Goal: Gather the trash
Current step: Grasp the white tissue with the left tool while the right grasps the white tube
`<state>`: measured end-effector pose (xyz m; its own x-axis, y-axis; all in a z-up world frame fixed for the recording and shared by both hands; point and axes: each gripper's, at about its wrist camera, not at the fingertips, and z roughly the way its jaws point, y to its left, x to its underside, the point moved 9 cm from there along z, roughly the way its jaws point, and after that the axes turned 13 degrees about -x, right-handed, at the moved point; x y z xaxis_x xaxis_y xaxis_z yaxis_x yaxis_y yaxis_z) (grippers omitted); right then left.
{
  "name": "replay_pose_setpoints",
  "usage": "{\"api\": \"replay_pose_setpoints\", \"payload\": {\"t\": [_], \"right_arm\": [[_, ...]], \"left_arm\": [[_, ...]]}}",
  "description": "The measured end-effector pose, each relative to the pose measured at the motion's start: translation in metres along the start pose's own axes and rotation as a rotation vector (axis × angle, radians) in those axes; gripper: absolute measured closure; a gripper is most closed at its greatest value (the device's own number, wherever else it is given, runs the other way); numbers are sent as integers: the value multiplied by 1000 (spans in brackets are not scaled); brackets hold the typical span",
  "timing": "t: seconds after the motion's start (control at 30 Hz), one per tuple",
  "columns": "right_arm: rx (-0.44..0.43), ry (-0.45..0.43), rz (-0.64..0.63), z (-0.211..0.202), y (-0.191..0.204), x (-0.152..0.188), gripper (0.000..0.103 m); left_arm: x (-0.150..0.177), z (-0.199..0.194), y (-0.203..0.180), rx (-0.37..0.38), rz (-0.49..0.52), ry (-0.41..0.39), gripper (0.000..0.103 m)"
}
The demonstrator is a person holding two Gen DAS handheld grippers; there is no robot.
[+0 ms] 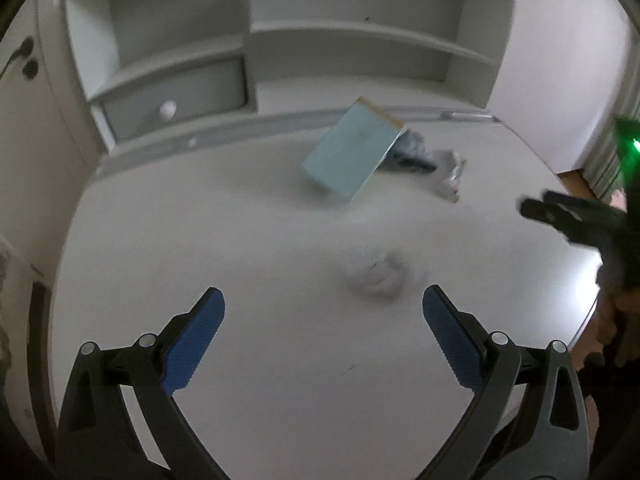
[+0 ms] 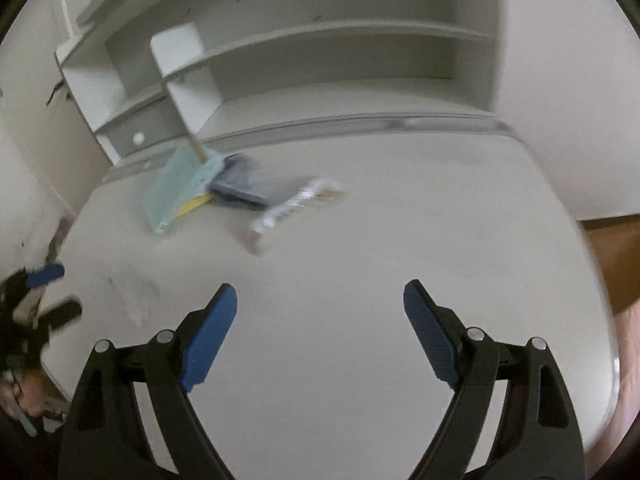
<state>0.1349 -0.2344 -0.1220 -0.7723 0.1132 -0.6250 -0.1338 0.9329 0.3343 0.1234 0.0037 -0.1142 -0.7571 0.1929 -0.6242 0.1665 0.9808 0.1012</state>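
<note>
On the white desk (image 1: 240,240) a crumpled white tissue (image 1: 376,276) lies, blurred, just ahead of my left gripper (image 1: 323,300), which is open with nothing between its blue pads. Further back a light-blue box (image 1: 352,152) leans tilted, with a dark-blue wrapper (image 1: 412,156) and a silvery wrapper (image 1: 450,176) to its right. In the right wrist view the box (image 2: 176,184), a yellow scrap (image 2: 196,205) under its edge, the dark-blue wrapper (image 2: 244,186) and the silvery wrapper (image 2: 292,204) lie far ahead of my right gripper (image 2: 320,294), which is open and empty.
A white shelf unit (image 1: 360,40) with a grey drawer (image 1: 176,96) stands along the desk's back edge. The desk's rounded edge (image 1: 576,200) drops to a wooden floor (image 2: 612,260) on the right. Each gripper shows at the other view's side: right gripper (image 1: 560,216), left gripper (image 2: 48,288).
</note>
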Motion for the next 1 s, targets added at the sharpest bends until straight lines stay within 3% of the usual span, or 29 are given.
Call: {"api": "replay_pose_setpoints", "payload": {"t": [0.2, 0.43, 0.53, 0.67, 0.77, 0.9, 1.0], "right_arm": [[29, 50, -3, 53, 17, -33, 21], [122, 83, 0, 84, 5, -50, 24], [140, 98, -2, 90, 3, -48, 42], [148, 93, -19, 91, 3, -48, 84], [128, 88, -18, 81, 0, -43, 85], [105, 59, -2, 57, -9, -35, 85], [103, 29, 16, 33, -21, -26, 86]], "left_arm": [[1, 21, -20, 39, 40, 12, 7], [-8, 36, -46, 53, 93, 15, 7], [-9, 42, -52, 43, 101, 24, 7], [-9, 51, -51, 24, 94, 39, 7], [-8, 54, -47, 33, 65, 55, 9], [-11, 54, -43, 11, 56, 49, 56], [-13, 54, -47, 54, 25, 72, 89]]}}
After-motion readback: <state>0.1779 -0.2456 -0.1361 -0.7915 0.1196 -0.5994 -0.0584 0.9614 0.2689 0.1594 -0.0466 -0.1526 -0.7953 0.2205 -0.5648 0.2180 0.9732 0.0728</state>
